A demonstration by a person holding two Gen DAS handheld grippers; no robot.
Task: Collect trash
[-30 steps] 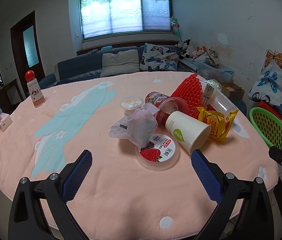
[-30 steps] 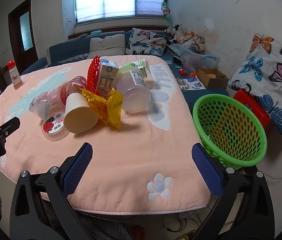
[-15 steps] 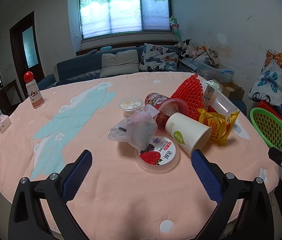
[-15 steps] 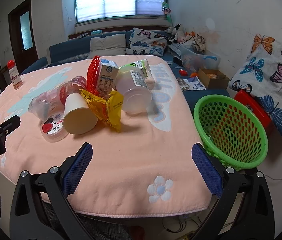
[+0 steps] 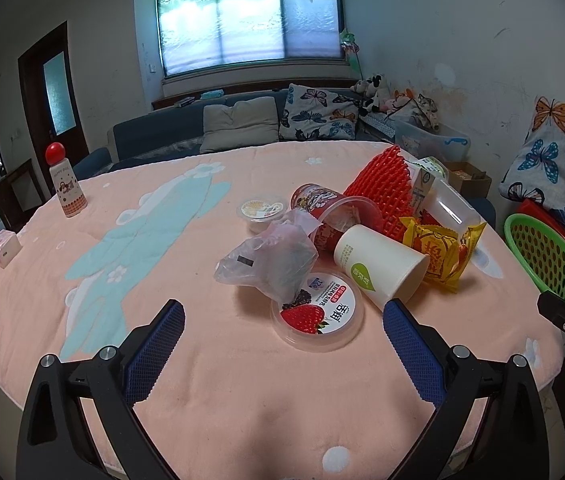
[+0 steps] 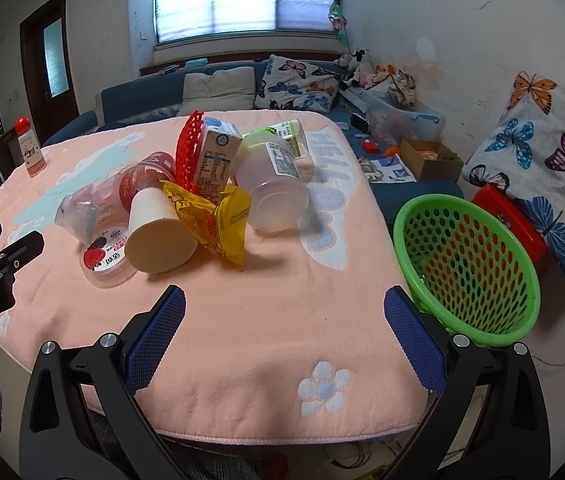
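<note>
Although the job is to collect trash, the left wrist view shows none of it gathered yet: the whole heap sits on the pink table cover (image 5: pixel 202 360), toward its right edge. The left gripper (image 5: pixel 282 316) hangs above the near edge with its blue-padded jaws spread wide and nothing between them. Nearest to it lies a round strawberry lid (image 5: pixel 316 314), with a crumpled clear plastic bag (image 5: pixel 270 258) overlapping its far rim. A white paper cup (image 5: pixel 378 266) lies on its side just beside the lid, touching a yellow snack wrapper (image 5: pixel 440 254). Behind these are a red-printed plastic cup (image 5: pixel 324 210), a small pudding cup (image 5: pixel 260 210) and a red foam net (image 5: pixel 384 188). A red-capped bottle (image 5: pixel 66 184) stands well apart near the left edge, and a tissue pack (image 5: pixel 2 246) lies nearer that edge; whether either counts as trash I cannot tell.

From the right wrist view, the right gripper (image 6: pixel 284 320) is likewise wide apart and empty, above the near right corner of the cover. The green mesh basket (image 6: pixel 470 320) sits off the table's right edge and looks to hold nothing from the pile. A milk carton (image 6: pixel 216 160) and a clear tub (image 6: pixel 272 184) on its side top the heap. By my reading every piece remains to be picked up, so the task stands at its very start.
</note>
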